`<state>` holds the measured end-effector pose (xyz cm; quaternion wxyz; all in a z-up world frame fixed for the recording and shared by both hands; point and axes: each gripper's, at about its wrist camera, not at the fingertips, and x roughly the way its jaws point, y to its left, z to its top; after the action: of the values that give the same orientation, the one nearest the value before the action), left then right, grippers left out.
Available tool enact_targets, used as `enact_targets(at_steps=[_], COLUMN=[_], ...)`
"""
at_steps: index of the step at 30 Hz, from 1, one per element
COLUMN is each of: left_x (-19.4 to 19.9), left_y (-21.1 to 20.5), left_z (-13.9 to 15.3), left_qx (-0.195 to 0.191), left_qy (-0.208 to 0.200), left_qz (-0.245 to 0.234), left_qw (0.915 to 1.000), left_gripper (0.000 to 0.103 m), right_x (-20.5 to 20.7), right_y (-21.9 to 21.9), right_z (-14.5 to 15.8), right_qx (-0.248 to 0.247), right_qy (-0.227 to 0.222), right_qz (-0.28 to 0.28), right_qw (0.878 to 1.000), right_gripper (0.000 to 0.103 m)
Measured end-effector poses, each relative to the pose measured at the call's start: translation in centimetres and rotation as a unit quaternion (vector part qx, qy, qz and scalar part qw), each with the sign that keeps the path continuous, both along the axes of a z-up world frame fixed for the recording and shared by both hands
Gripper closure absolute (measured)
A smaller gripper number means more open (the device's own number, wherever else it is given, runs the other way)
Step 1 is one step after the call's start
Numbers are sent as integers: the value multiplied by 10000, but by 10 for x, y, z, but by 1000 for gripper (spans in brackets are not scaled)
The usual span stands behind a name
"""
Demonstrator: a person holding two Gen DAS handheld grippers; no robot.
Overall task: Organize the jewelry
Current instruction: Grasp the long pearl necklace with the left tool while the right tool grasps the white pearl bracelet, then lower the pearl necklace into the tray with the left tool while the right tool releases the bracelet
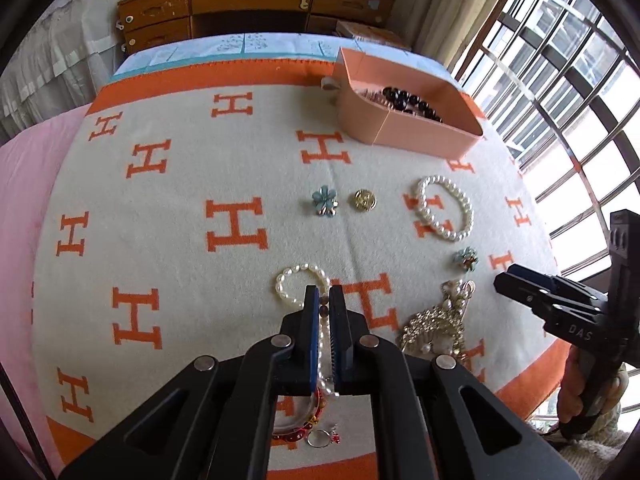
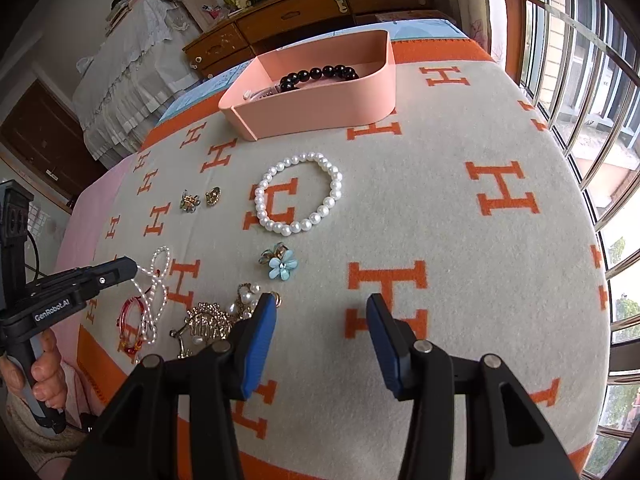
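Left tool (image 1: 324, 300) is pinched tight on a thin pearl strand (image 1: 325, 344), fingers nearly pressed together with the beads running down the gap; the strand's loop end (image 1: 301, 284) lies on the blanket (image 1: 192, 184) just ahead of the tips. In the right wrist view the same strand trails in a figure-eight from the left tool's tip, crossing a red bangle (image 2: 130, 322), so I'd say it isn't clear of the pile yet. Right tool (image 2: 322, 306) is spread wide, holding nothing, hovering over bare blanket just beside the gold comb and pearl cluster (image 2: 210, 322). Destination is probably the pink tray (image 2: 320, 108) at the far edge, which already holds a black bead bracelet (image 2: 320, 73). To do this well: lift slow and straight up until the whole strand hangs free, and watch for the red bangle snagging and coming along. Keep the pinch firm, since pearls are slick and a thin strand can slide out. Carry it high enough to clear the big pearl bracelet (image 2: 298, 196) and the blue flower brooch (image 2: 282, 266), then lower into the tray before releasing.
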<state>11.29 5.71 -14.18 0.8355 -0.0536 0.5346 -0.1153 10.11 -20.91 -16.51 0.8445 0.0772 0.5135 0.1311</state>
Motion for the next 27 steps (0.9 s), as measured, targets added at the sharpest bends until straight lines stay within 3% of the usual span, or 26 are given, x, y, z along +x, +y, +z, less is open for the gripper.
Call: enact_targets(at_steps=[8,13,17,19,20,24,27], left_x=[3,5,8,10,11,15,18], left_y=[9,15,18,17,17,13,7], left_z=[53,77,93,101,105,124,141], left_qx=[-287,-362,-391,-389,-389,-389,-347], left_qy=[-464,-622,-779,-845,-877,-1024,-1178], left_qz=[111,195,222,231,231,205,140], left_qw=[9984,9972,9959,9954,9951,9938,9923], left_gripper=[100,100,100,100,100,100,100], right_x=[50,85,99,98,96,92,84], right_y=[8,21,37,46,49,53,51], right_z=[14,9,-4,-6,-6,0,23], right_qx=[-436,-1038,-1497,-1854,-1882,-1856,-1604], right_qy=[-80,38,272,146,123,69,-132], right_qz=[-41,44,380,523,626,688,678], right_qw=[9990,9946,9876,9812,9801,9802,9846], right_gripper=[56,58,74,85,95,96,96])
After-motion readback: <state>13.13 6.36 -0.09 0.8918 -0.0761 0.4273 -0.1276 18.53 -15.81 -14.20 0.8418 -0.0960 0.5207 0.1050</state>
